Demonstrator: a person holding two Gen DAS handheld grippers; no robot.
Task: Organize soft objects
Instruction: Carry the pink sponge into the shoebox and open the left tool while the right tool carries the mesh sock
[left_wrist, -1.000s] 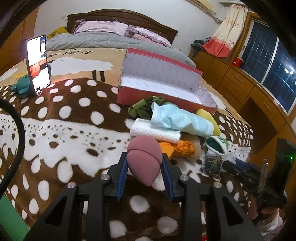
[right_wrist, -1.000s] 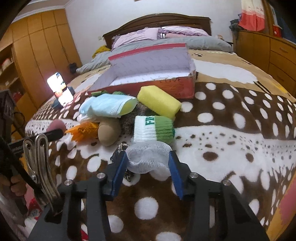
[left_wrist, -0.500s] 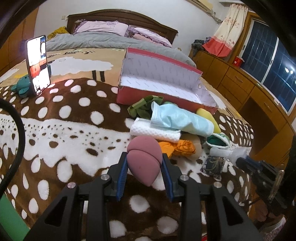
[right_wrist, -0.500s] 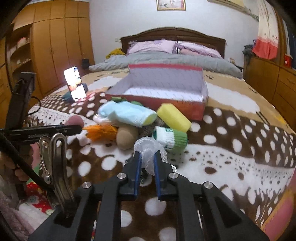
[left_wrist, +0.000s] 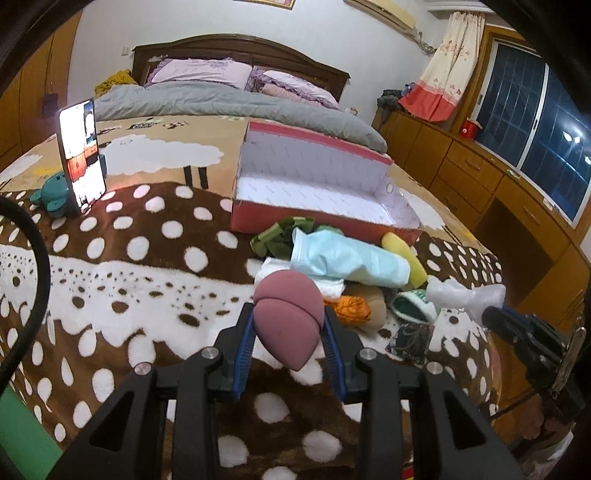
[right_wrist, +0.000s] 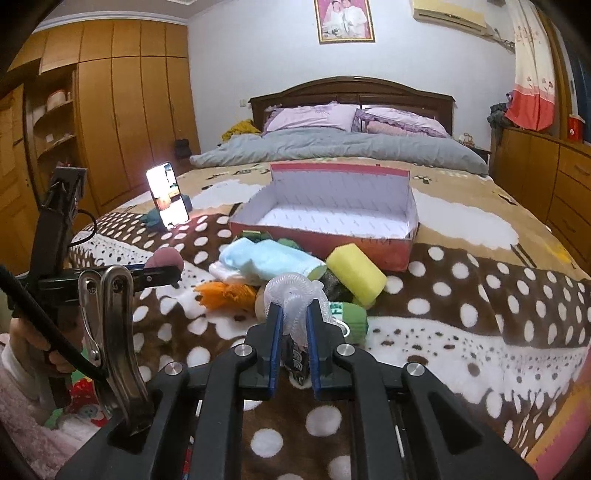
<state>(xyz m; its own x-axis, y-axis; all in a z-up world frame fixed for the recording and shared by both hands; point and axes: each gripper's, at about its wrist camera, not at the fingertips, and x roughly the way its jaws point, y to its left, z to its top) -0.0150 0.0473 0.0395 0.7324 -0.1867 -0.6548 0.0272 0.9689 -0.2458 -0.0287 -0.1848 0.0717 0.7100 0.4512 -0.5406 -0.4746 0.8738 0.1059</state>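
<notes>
A fleecy brown blanket (right_wrist: 480, 295) with white spots is covering the bed. A red cardboard box (right_wrist: 325, 236) with a matt white paper lining is sitting at the far side. A matt mauve sponge (left_wrist: 288, 317) and a translucent white foam net (right_wrist: 295, 295) are looking soft. Glossy wooden drawers (left_wrist: 480, 177) are shining at right.

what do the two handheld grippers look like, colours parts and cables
Both the left gripper and the right gripper have matte black angular linkage arms, silver round pivot bolts and flat blue finger pads. A shiny metal spring clip and a thick black cable show beside the right one. The person wears a fuzzy pink sleeve.
</notes>
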